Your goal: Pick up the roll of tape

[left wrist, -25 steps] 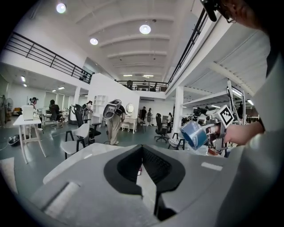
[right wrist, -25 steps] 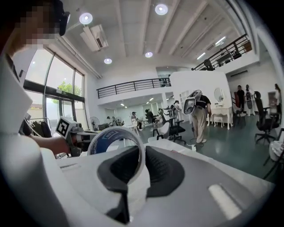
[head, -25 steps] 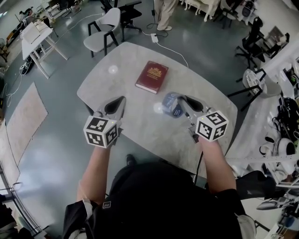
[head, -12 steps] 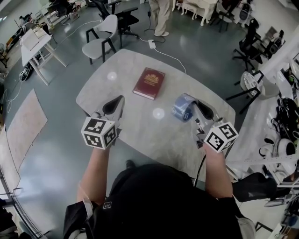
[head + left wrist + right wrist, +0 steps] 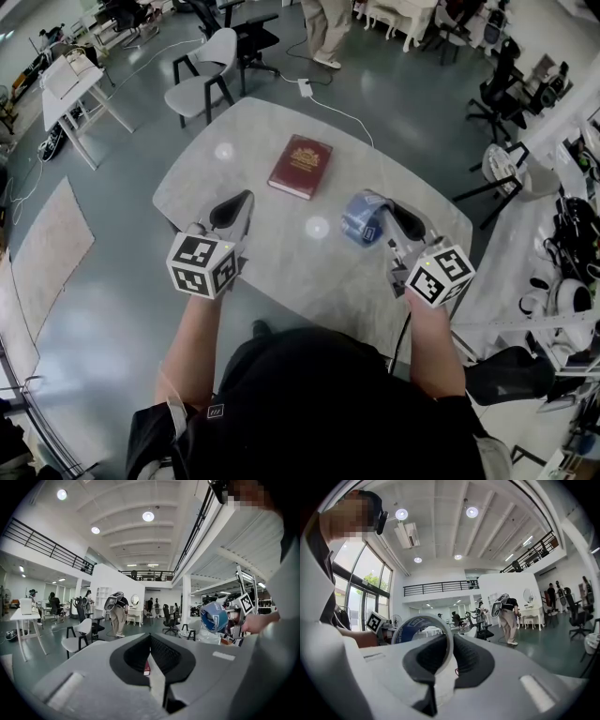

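Lifting the tape (image 5: pixel 359 219) clear of the table (image 5: pixel 216 178), your right gripper (image 5: pixel 378 214) now holds it in the air. A second ago the roll sat lower, near the tabletop, so the pick looks done. The jaws stand narrowly apart, pinching the ring's wall. The roll hangs on edge, its hole roughly level and facing ahead; being a ring, it has no real long axis. Your left gripper (image 5: pixel 240 202) hovers empty, jaws together.
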`<move>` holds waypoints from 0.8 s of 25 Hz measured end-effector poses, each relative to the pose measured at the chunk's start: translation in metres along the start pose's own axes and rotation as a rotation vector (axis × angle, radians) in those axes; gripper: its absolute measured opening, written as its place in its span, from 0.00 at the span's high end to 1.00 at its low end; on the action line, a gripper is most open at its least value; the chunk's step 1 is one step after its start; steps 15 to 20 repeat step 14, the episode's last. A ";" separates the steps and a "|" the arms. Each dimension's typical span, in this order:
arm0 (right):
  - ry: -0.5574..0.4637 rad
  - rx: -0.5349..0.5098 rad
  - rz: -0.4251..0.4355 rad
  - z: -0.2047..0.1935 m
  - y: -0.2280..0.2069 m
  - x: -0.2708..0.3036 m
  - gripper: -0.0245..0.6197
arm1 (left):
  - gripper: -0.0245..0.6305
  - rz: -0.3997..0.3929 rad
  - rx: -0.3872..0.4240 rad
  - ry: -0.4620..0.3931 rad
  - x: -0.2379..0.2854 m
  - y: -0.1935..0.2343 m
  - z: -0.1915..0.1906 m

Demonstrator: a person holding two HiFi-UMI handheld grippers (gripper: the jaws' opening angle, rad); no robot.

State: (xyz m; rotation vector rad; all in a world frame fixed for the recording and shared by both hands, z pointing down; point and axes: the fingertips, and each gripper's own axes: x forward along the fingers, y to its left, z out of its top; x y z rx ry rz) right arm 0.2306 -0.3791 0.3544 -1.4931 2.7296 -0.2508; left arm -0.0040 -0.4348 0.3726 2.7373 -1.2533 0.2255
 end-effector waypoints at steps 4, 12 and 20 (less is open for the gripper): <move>0.004 0.004 0.015 -0.001 0.004 0.002 0.89 | 0.95 0.006 -0.002 0.000 -0.003 0.000 -0.001; 0.014 0.013 0.025 -0.006 0.011 0.000 0.89 | 0.95 0.018 -0.015 0.003 -0.014 0.001 -0.009; 0.012 0.016 0.027 -0.006 0.013 0.000 0.89 | 0.95 0.019 -0.017 0.004 -0.016 0.001 -0.010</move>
